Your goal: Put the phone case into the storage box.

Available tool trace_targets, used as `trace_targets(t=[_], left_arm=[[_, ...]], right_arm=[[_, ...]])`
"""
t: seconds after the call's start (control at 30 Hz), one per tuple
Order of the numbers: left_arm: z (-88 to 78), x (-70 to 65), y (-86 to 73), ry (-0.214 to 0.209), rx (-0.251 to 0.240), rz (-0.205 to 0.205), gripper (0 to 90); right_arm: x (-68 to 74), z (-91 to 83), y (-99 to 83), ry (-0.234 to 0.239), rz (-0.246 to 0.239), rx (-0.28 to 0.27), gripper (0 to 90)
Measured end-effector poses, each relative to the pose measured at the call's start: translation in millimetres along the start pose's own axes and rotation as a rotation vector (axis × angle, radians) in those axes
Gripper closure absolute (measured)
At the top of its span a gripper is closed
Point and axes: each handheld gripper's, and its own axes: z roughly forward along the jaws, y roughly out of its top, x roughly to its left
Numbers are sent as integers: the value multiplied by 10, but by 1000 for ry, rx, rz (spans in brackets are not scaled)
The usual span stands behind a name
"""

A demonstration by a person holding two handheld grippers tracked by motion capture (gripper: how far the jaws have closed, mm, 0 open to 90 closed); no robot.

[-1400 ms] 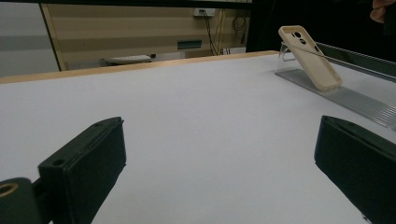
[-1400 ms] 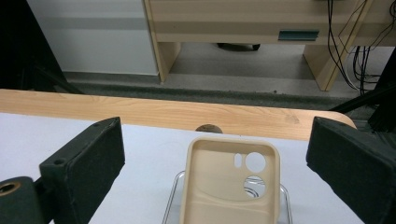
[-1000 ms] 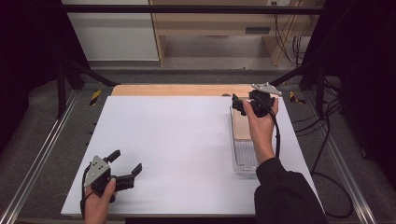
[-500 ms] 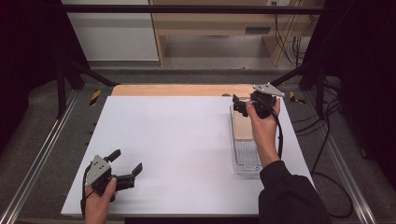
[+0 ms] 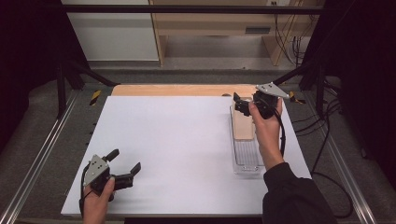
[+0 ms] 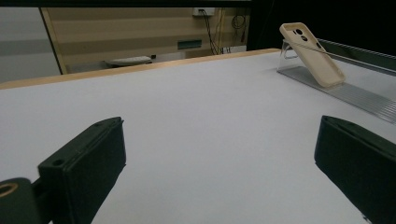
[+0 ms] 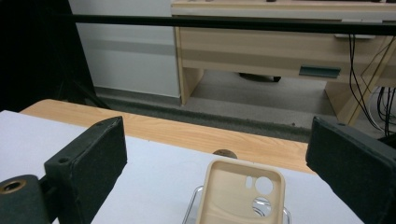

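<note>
Jaws of both grippers are open: right gripper (image 5: 243,105) above the case (image 7: 240,196) at upper right, left gripper (image 5: 124,162) at lower left.

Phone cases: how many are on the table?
1. A beige phone case leans tilted on the clear stand at the table's right side, just below the open right gripper. The person's arm may hide part of the stand.

Phone case (image 7: 239,193) bottom, cut off
</note>
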Motion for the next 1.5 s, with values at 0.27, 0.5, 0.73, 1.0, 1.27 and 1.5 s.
trace_targets(t=[0.27,0.5,0.73,1.0,1.27,1.5], left_arm=[[1,5,-2,-5,1,1,21],[-13,27,-3,-3,-1,1,20],[-31,53,-5,3,-2,-5,20],[-48,64,-4,-5,0,0,19],[-80,83,-11,-19,0,2,19],[-126,93,-31,-30,11,7,19]], right_arm=[[17,-90,28,32,-15,-24,51],[11,-164,21,47,-37,-24,48],[-54,-225,-14,50,-43,-29,48],[-104,-294,-47,69,-63,-33,52],[-121,-352,-66,84,-66,-38,51],[-132,-403,-57,100,-64,-46,47]])
